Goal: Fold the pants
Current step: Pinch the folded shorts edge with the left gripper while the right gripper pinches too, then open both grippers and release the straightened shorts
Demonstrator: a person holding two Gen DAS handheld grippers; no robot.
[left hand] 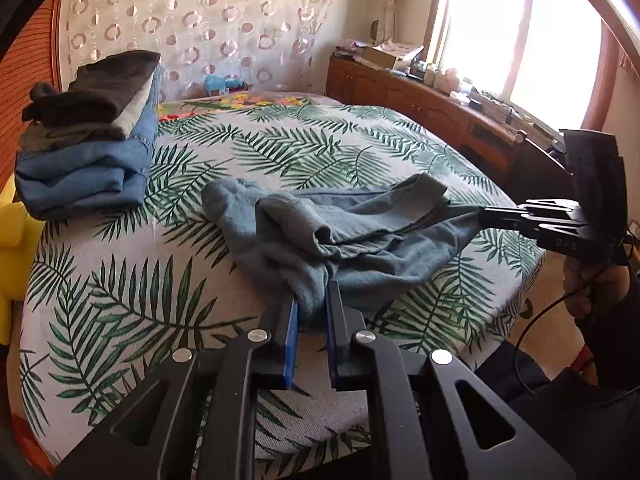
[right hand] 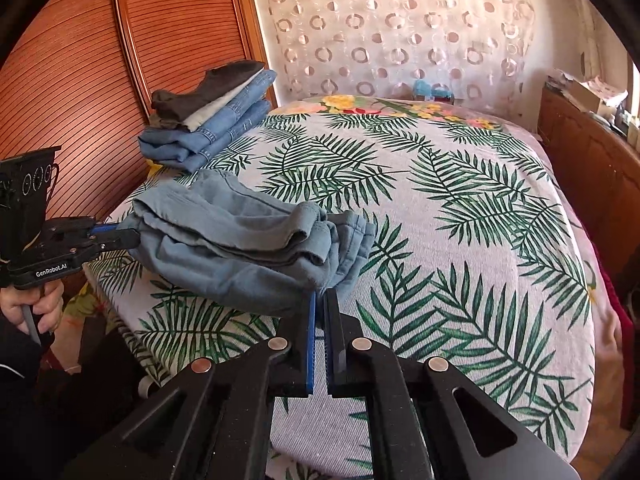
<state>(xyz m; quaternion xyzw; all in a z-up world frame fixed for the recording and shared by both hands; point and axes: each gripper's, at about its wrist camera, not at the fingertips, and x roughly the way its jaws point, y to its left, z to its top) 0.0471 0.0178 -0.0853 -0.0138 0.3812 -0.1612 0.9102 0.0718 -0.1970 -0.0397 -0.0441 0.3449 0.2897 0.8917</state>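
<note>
A: Where are the pants?

B: The blue-grey pants (left hand: 344, 232) are on the bed (left hand: 224, 168), near the front edge. They are bunched up and folded over on themselves, not flat.

A: Who is holding them?

B: Both grippers. The left gripper (left hand: 312, 304) has its jaws pinched tight on a bunched bit of the cloth at the near edge. You can see it from the side in the other view too (right hand: 128, 236), biting the left end of the pants (right hand: 248, 248).

A: And the other one?

B: The right gripper (right hand: 320, 304) has its jaws squeezed together on the edge of the cloth too. In the left view it (left hand: 486, 214) comes in from the right side and grabs the far end of the pants.

A: Are the pants lifted up?

B: The part between the two grippers looks a little raised, but I can't be sure, because the picture bends a lot.

A: What else is on the bed?

B: A pile of folded clothes (left hand: 92, 136) sits at the far left corner, well apart from the pants. It has blue jeans at the bottom and dark things on top. The bed cover has big green leaves on it.

A: Anything beside the bed?

B: A wooden cabinet (left hand: 420, 100) under the window (left hand: 520, 40), with small stuff on top.
</note>
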